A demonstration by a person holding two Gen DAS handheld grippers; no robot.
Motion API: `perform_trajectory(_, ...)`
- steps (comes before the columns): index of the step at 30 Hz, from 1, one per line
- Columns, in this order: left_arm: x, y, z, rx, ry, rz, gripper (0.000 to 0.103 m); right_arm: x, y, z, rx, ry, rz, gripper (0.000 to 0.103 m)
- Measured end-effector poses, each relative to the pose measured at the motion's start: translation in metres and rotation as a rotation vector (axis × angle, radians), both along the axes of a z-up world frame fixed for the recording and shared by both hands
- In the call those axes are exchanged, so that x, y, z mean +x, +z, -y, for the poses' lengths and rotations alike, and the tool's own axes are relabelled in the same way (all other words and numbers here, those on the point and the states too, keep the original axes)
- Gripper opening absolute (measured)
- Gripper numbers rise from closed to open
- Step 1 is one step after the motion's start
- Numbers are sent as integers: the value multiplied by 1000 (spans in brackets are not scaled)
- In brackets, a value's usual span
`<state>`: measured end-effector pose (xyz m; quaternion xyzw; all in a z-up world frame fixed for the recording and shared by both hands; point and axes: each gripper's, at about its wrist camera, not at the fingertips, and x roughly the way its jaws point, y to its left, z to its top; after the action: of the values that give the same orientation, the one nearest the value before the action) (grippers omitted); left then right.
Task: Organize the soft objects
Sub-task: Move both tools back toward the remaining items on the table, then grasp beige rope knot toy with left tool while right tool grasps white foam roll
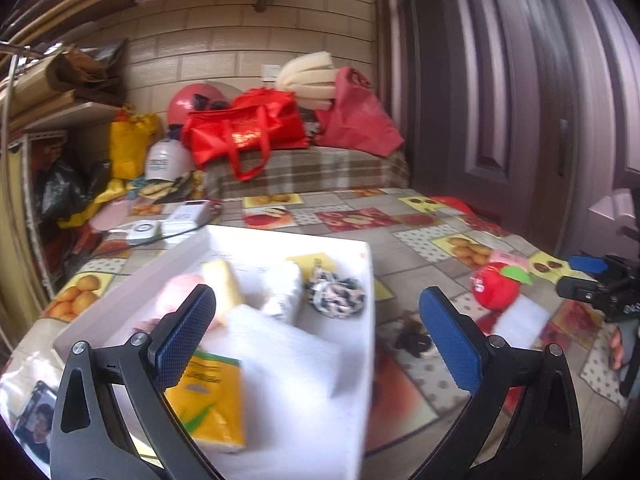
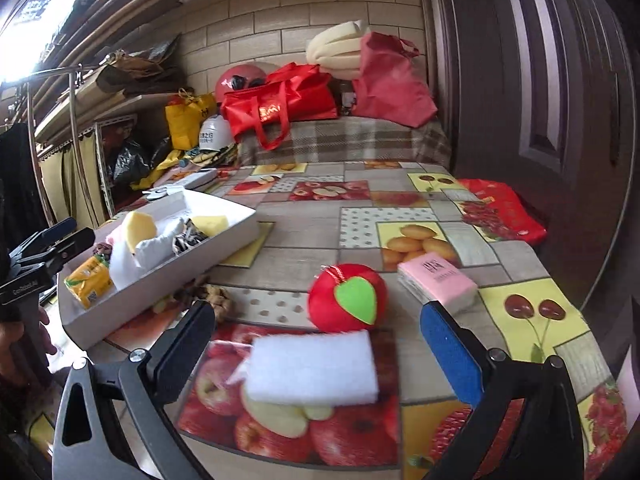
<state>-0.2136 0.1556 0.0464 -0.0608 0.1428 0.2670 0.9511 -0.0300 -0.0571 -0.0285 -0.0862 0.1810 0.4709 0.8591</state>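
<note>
A white tray (image 1: pixel 352 248) holds several soft items: a yellow tissue pack (image 1: pixel 212 396), a white sponge (image 1: pixel 288 348), a yellow sponge (image 1: pixel 222 284), a rolled white cloth (image 1: pixel 284 292) and a black-and-white scrunchie (image 1: pixel 336 296). My left gripper (image 1: pixel 316 336) hovers open over the tray's near end. In the right wrist view, a white sponge (image 2: pixel 316 368) lies on the table between the open fingers of my right gripper (image 2: pixel 316 356). Behind it sit a red plush apple (image 2: pixel 348 300) and a pink tissue pack (image 2: pixel 438 282). A brown fuzzy item (image 2: pixel 218 300) lies beside the tray (image 2: pixel 160 280).
The table wears a fruit-print cloth (image 2: pixel 360 216). A red bag (image 2: pixel 504 208) lies at its right edge by a dark door (image 2: pixel 540 80). Red bags (image 2: pixel 280 104), a helmet (image 2: pixel 214 134) and clutter fill the back. A white device (image 1: pixel 186 214) sits behind the tray.
</note>
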Motion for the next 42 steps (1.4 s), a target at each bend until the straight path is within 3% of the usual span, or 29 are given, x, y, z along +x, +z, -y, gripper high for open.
perform_trajectory(5, 29, -1, 27, -25, -150, -56, 103, 11, -19, -5, -121, 99, -117, 103)
perform_trajectory(7, 43, -3, 37, -35, -189, -84, 103, 4, -26, -20, -199, 139, -110, 103)
perform_trajectory(10, 61, -5, 48, -29, -209, -142, 103, -6, -37, -49, -329, 171, -103, 103)
perform_trajectory(15, 81, -13, 50, -55, -217, -228, 103, 10, -46, -68, -393, 146, -171, 103)
perform_trajectory(16, 85, -16, 47, -73, -216, -249, 103, 11, -46, -68, -389, 148, -174, 102)
perform_trajectory(18, 98, -22, 41, -109, -207, -296, 103, 9, -42, -63, -359, 160, -170, 89)
perform_trajectory(23, 128, -33, 39, -144, -212, -386, 102, 19, -35, -40, -264, 124, -202, 89)
perform_trajectory(29, 165, -45, 41, -156, -214, -491, 102, 50, -38, -12, -131, 83, -382, 89)
perform_trajectory(31, 170, -50, 43, -158, -220, -526, 102, 53, -37, -8, -108, 82, -403, 89)
perform_trajectory(33, 166, -48, 50, -179, -284, -498, 102, 52, -36, -8, -102, 81, -404, 89)
perform_trajectory(35, 162, -51, 60, -288, -414, -473, 102, 51, -35, -8, -100, 84, -403, 89)
perform_trajectory(36, 158, -48, 66, -279, -424, -456, 102, 51, -35, -8, -98, 85, -406, 89)
perform_trajectory(39, 141, -29, 73, -161, -336, -346, 102, 53, -36, -6, -89, 85, -416, 90)
perform_trajectory(42, 145, -32, 62, -161, -296, -377, 102, 54, -36, -6, -87, 85, -418, 90)
